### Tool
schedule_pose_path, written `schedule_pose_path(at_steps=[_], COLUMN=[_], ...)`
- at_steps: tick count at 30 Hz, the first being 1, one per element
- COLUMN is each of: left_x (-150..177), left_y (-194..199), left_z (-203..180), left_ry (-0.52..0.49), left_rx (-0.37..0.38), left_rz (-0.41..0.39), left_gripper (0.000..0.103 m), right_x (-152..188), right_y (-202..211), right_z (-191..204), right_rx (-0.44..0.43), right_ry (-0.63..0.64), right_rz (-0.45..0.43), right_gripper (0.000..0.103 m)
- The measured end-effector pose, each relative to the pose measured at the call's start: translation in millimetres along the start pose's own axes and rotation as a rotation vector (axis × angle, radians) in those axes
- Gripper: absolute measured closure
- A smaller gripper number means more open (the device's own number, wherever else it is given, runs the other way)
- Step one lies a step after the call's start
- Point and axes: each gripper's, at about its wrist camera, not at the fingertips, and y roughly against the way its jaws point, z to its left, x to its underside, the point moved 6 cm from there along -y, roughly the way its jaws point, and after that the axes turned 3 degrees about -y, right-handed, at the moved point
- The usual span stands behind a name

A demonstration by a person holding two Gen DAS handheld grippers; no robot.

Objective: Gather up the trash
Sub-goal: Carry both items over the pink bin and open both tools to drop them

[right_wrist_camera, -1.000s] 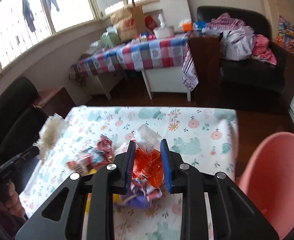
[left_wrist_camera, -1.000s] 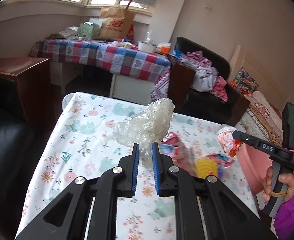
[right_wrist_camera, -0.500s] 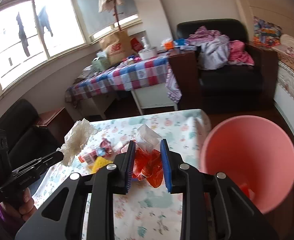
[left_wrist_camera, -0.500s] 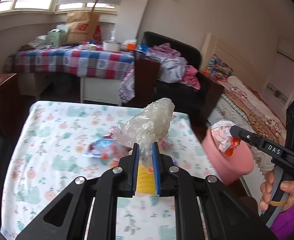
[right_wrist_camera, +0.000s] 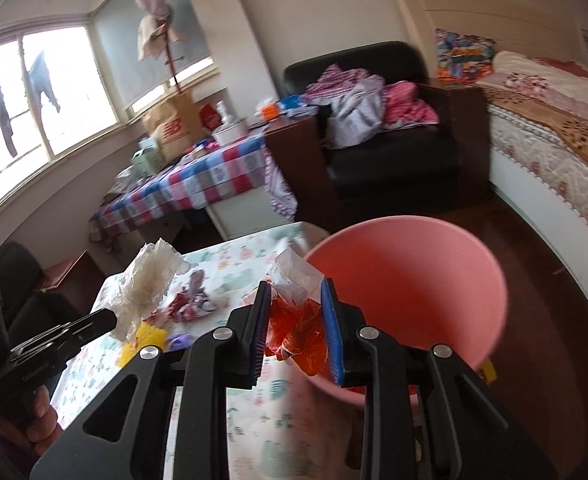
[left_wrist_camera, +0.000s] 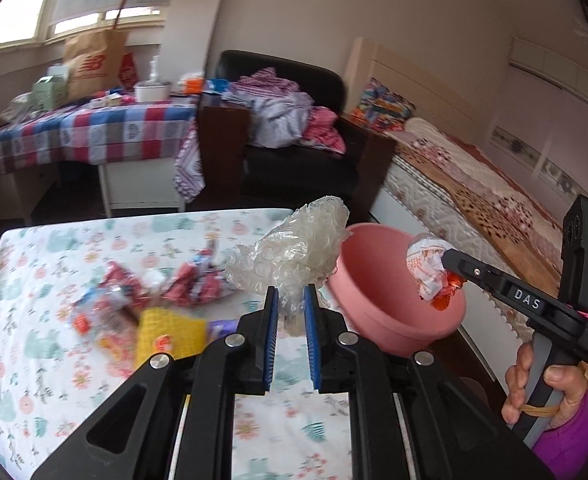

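Note:
My left gripper (left_wrist_camera: pixel 291 300) is shut on a crumpled clear plastic bag (left_wrist_camera: pixel 294 252), held above the floral table, left of the pink bin (left_wrist_camera: pixel 394 320). My right gripper (right_wrist_camera: pixel 296 312) is shut on an orange and clear wrapper (right_wrist_camera: pixel 298 320), held over the near rim of the pink bin (right_wrist_camera: pixel 414 280). In the left wrist view the right gripper (left_wrist_camera: pixel 446 264) holds that wrapper (left_wrist_camera: pixel 426 268) above the bin. More wrappers (left_wrist_camera: pixel 190 280) and a yellow packet (left_wrist_camera: pixel 170 332) lie on the table.
The floral tablecloth table (left_wrist_camera: pixel 34 320) sits in front. Behind are a checked table (left_wrist_camera: pixel 94 128), a black armchair with clothes (left_wrist_camera: pixel 294 120) and a bed (left_wrist_camera: pixel 474 192) on the right. Dark wood floor lies beyond the bin (right_wrist_camera: pixel 554 280).
Both grippers have swung right toward the pink bin with their trash still held. The right gripper now holds its wrapper over the bin; the bin looms larger.

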Motion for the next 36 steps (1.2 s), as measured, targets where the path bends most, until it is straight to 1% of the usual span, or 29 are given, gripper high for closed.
schedule_pose_path(at_steps=[7,12,17,26,30,33,35,36], left_x=[-7,-8,-4,6,7,7,7,6], left_y=[-26,-53,-82,-120,-122,-121,-118,-117], left_z=[-47,-80,-103,-111,-114,-116,-116,-115], left_ry=[-0.074,-0.121,-0.154,-0.169,-0.176,-0.175,-0.173,-0.172], left_rx=[0.051,0.094,0.108,0.082,0.092,0.11,0.115,0.117], left_rz=[0.023,0.065,0.109,0.182,0.182,0.178,0.171,0.167], left_gripper=[0.091,0.091,0.091,0.09,0.086,0.08,0.079,0.076], right_x=[2,5,13,27,29,30,30,29], right_y=[5,1,-4,-15,-17,-19,-20,-20], right_z=[-34,-49,-64,-80,-82,-83,-84,-83], right_rx=[0.068,0.11,0.139,0.169,0.162,0.166,0.168,0.167], right_ry=[-0.051,-0.067,-0.087,-0.106,-0.109,-0.112,-0.117,-0.118], right_rz=[-0.024,-0.019,-0.005,0.027,0.041,0.05,0.053,0.054], right_gripper=[0.077,0.077,0.077,0.077,0.076,0.075,0.075,0.074])
